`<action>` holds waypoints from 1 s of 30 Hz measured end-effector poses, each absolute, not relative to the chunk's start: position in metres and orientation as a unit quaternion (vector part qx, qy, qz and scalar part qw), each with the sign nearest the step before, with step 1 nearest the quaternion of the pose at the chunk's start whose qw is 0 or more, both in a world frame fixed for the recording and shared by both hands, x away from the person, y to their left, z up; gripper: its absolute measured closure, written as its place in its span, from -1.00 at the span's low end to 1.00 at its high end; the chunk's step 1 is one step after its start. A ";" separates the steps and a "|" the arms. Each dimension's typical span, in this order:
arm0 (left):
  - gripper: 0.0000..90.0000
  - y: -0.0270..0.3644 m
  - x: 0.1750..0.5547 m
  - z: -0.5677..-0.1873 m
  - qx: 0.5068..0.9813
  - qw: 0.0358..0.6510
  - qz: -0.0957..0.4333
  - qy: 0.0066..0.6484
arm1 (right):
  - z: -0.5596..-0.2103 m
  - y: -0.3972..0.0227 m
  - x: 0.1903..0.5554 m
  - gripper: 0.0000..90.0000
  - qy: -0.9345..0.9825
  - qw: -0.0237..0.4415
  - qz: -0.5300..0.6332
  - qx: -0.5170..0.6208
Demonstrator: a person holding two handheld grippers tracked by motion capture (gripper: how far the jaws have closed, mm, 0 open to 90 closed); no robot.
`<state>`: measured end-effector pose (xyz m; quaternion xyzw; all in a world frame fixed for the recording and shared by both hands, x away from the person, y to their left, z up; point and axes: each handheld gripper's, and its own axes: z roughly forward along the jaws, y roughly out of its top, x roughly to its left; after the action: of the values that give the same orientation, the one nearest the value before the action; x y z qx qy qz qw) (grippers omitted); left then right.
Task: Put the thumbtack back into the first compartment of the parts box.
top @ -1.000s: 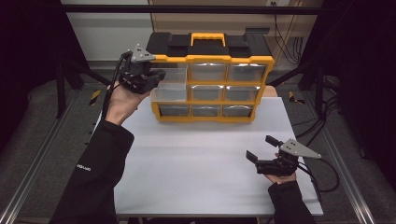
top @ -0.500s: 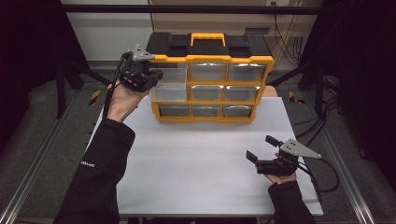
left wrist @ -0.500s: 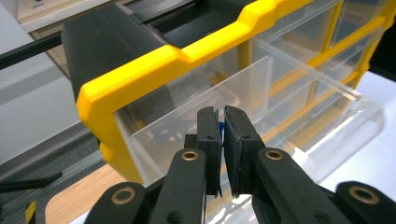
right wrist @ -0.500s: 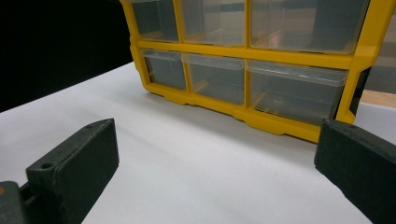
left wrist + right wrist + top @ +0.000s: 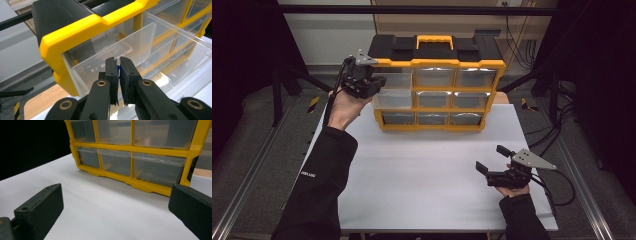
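Left tool [image 5: 118,65] clenched on small blue piece above pulled-out clear plastic drawer [image 5: 140,47] of yellow organiser [image 5: 439,90]; drop next. Right tool [image 5: 494,159] released, idle.

Left gripper [image 5: 379,82] is raised on an outstretched arm, jaws nearly together on something small and blue; right gripper [image 5: 494,160] rests low near the body, jaws wide apart, pointing forward.

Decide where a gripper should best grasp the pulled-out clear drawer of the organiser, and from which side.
Probably the clear drawer's thin front wall, approached from above and in front: its top edge stands free, open for one jaw either side. The left gripper sits by its side wall, jaws nearly together.
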<state>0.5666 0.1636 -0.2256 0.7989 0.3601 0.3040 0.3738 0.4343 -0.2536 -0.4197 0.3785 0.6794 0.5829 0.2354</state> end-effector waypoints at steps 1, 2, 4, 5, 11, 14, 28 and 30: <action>0.88 0.162 0.567 -0.226 0.795 0.377 0.306 0.363 | -0.420 -0.254 0.434 -0.99 0.681 0.238 0.581 0.378; 0.87 0.163 0.567 -0.226 0.797 0.375 0.305 0.362 | -0.420 -0.254 0.434 -0.99 0.681 0.238 0.581 0.378; 0.87 0.162 0.568 -0.227 0.796 0.374 0.307 0.363 | -0.420 -0.254 0.434 -0.99 0.679 0.235 0.584 0.378; 0.86 0.162 0.568 -0.227 0.797 0.374 0.306 0.363 | -0.419 -0.254 0.434 -0.99 0.678 0.233 0.584 0.380; 0.73 0.163 0.568 -0.225 0.795 0.378 0.303 0.365 | -0.420 -0.254 0.435 -0.99 0.680 0.237 0.584 0.375; 0.66 0.164 0.567 -0.224 0.793 0.381 0.304 0.364 | -0.420 -0.254 0.434 -0.99 0.678 0.232 0.585 0.379; -0.08 0.180 0.537 -0.209 0.765 0.448 0.311 0.343 | -0.420 -0.255 0.434 -0.99 0.679 0.236 0.584 0.377; -0.22 0.180 0.531 -0.209 0.765 0.452 0.312 0.335 | -0.420 -0.254 0.434 -0.99 0.677 0.238 0.585 0.378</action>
<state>0.5307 0.1801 -0.2090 0.7653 0.3351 0.3119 0.4525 0.4340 -0.2545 -0.4197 0.3781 0.6772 0.5849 0.2375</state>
